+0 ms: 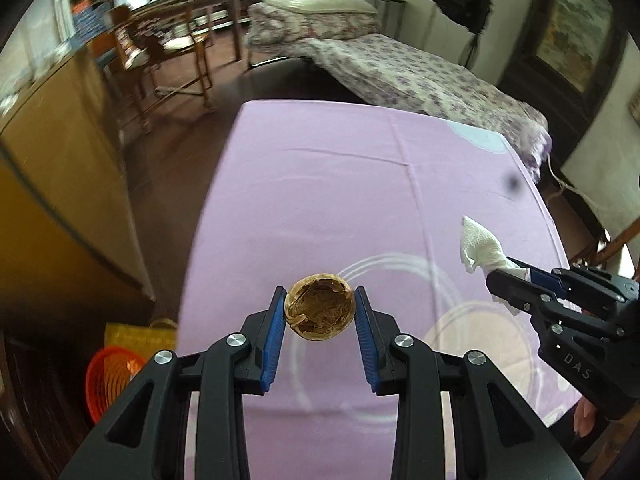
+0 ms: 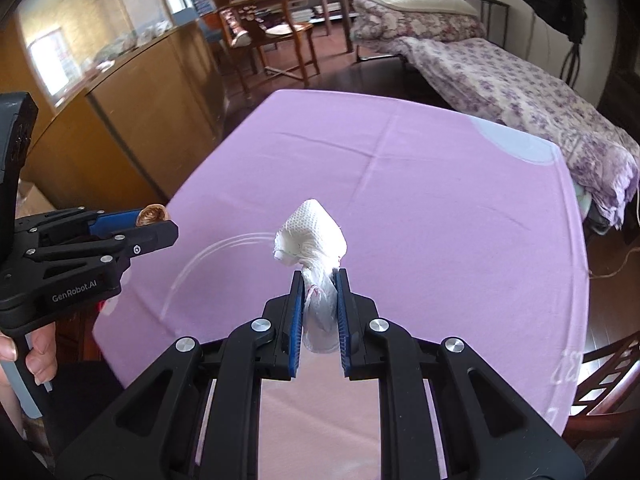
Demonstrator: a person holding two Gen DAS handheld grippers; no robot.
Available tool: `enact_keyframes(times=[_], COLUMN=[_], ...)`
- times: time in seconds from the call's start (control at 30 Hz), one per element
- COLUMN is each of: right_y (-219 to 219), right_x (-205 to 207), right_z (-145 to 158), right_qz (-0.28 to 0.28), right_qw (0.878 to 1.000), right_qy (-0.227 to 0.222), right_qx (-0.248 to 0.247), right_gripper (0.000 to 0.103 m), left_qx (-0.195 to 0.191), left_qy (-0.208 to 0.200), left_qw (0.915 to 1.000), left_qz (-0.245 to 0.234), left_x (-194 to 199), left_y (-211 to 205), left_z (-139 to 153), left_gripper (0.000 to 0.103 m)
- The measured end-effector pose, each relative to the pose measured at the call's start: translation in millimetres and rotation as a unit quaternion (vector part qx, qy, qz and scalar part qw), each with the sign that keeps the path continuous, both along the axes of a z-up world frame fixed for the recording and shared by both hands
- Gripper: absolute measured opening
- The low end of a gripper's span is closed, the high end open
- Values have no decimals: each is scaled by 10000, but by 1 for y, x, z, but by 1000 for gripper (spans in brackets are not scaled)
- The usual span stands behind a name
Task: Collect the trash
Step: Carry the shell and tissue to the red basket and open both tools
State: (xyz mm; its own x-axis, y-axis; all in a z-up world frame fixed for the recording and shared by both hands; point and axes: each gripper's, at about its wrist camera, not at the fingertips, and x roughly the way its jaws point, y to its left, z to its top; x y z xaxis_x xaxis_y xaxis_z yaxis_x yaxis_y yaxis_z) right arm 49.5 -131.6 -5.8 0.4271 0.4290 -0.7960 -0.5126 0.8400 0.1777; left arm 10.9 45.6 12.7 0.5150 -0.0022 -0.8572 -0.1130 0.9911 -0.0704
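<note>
Sitting between jaws: walnut shell (image 1: 320, 309), tissue (image 2: 316, 276).

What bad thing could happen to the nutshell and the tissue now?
The walnut shell is round and pinched only at its sides by the left gripper, so it might pop out. The right gripper holds the tissue by one twisted end, so it could slip free before reaching the orange basket.
</note>
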Motion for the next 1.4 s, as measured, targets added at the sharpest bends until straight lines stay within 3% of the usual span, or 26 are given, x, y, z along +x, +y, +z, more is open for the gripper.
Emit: enact_keyframes(times=[0.47, 0.77, 1.13, 1.4], right_y=[123, 208, 316, 372], right_x=[-57, -86, -119, -134], right_z=[24, 23, 1, -33], right_qz=[1251, 2123, 3247, 3701], right_qw=[9911, 9758, 9407, 9185], right_qy=[-234, -71, 164, 439], right_qx=[-382, -521, -974, -1323], right_gripper=[17, 17, 17, 19], left_qx=[-214, -375, -574, -710], left_qy=[-52, 9, 559, 892], left_qw=[9942, 9810, 9525, 9423], left_qz=[1049, 1905, 2936, 3148], left_x=[-77, -124, -190, -197], left_y=[109, 185, 274, 295], left_z=[5, -8, -70, -111], left_gripper=[34, 34, 34, 34])
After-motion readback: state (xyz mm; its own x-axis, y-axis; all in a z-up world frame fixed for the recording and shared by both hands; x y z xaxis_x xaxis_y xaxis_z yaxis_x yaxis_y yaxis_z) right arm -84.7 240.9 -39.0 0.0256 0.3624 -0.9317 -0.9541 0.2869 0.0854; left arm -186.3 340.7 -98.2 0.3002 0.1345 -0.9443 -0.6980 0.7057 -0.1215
